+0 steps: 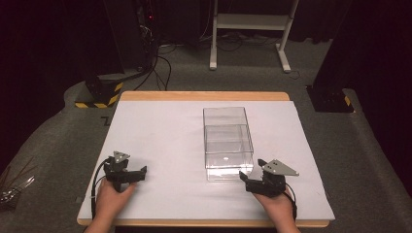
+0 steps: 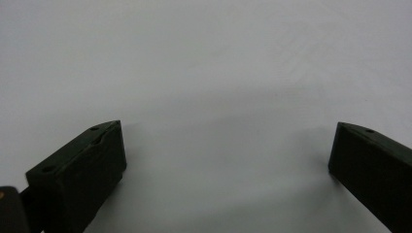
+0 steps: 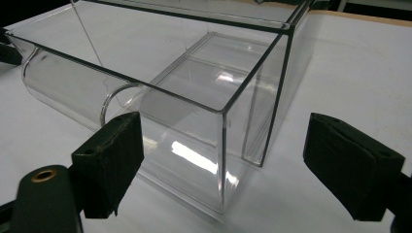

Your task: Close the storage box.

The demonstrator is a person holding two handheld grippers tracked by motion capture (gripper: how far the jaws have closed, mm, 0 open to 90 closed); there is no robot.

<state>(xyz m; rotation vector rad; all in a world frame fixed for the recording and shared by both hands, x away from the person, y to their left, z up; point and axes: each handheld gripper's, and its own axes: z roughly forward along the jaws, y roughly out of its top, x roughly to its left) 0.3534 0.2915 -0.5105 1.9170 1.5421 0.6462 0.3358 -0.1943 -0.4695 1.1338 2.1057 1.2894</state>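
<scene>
Presently I note both jaws spread: left gripper (image 1: 137, 173) over bare table (image 1: 160, 136), right gripper (image 1: 248, 175) beside the clear box (image 1: 227, 143).

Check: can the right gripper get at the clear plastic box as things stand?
Probably yes. The right gripper sits open at the clear plastic box's near corner, which shows between its jaws, with bare white table around.

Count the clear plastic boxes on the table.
1. The clear plastic box sits right of centre on the white table, open side up, just ahead of the right tongs. Nothing hides another.
</scene>
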